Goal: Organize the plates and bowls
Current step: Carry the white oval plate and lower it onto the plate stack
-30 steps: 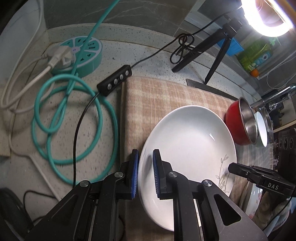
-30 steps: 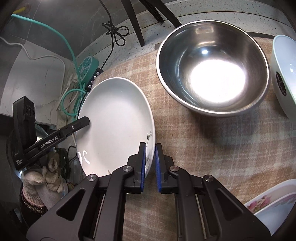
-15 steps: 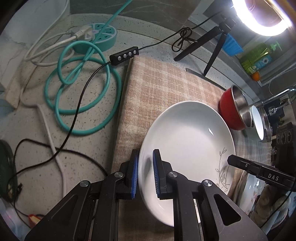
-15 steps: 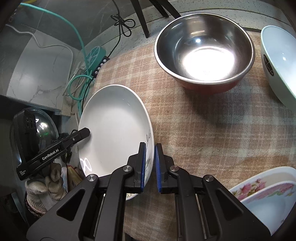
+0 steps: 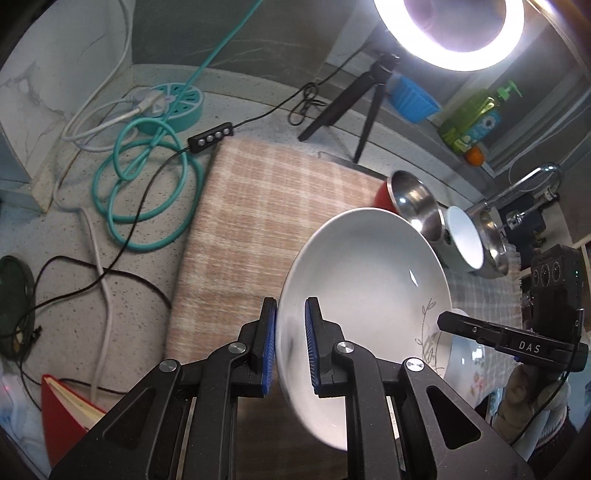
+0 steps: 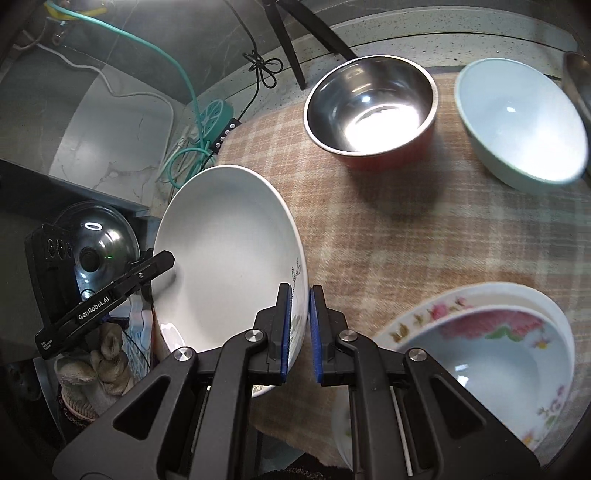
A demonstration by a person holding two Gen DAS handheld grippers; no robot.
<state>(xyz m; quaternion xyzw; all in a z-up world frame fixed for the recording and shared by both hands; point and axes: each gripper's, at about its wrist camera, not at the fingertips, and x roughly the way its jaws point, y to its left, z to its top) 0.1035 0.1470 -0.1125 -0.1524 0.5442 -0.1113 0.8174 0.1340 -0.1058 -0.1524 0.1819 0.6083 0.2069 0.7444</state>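
A white plate with a leaf print (image 5: 364, 280) (image 6: 229, 258) is held up off the checked cloth by both grippers. My left gripper (image 5: 290, 345) is shut on its left rim. My right gripper (image 6: 298, 332) is shut on its right rim by the leaf print. A red-sided steel bowl (image 6: 369, 110) (image 5: 410, 199) and a pale blue bowl (image 6: 521, 122) (image 5: 463, 242) stand at the back of the cloth. Flowered plates (image 6: 484, 354) are stacked at the front right, partly hidden behind the white plate in the left wrist view (image 5: 465, 354).
The checked cloth (image 5: 258, 206) (image 6: 424, 229) covers the counter. Coiled teal cable (image 5: 147, 184), a round power strip (image 5: 173, 107), a black tripod (image 5: 354, 107) and a ring light (image 5: 447, 29) lie behind. A red book (image 5: 70, 413) lies at the front left.
Both grippers have lifted the white plate off the cloth and carried it toward the flowered plates at the front right. The views have pulled back and up.
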